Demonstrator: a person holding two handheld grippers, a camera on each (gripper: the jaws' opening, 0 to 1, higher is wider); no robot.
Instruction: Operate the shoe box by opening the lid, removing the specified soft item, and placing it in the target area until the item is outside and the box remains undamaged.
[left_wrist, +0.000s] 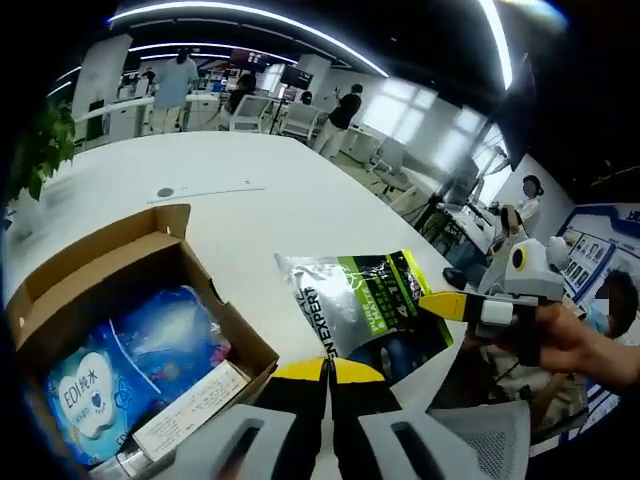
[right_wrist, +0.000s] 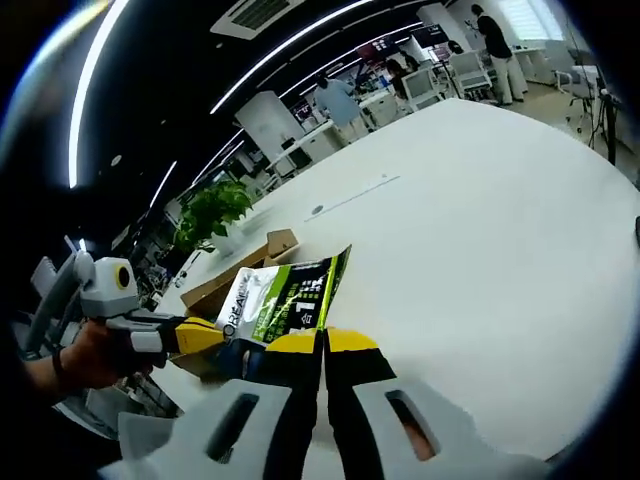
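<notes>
The shoe box (left_wrist: 150, 330) is seen open on the white table (left_wrist: 250, 200), its cardboard flaps raised, with a blue soft pack (left_wrist: 110, 375) and a small white carton (left_wrist: 190, 410) lying inside. The soft item, a silver and green pouch (left_wrist: 365, 305), is already outside the box and is held just above the table, beside the box's near corner.

In the left gripper view the right gripper (left_wrist: 455, 305) is seen entering from the right, its yellow-tipped jaws pinched on the pouch's edge. In the right gripper view the pouch (right_wrist: 285, 295) is seen hanging in front of the closed jaw tips, with the box (right_wrist: 235, 270) partly hidden behind it. The left gripper (left_wrist: 325, 372) is shown with its jaws pressed together and nothing visible between them; in the right gripper view its tip (right_wrist: 195, 335) lies at the pouch's lower corner, though contact cannot be confirmed.

The step in hand is judged to be the placing of the pouch in the target area. The pinch should be kept on the sealed edge only, so that the foil is not creased. The pouch should be carried clear of the raised flaps, lowered until it lies flat on bare table, and released only then. The box should not be nudged by the idle gripper
</notes>
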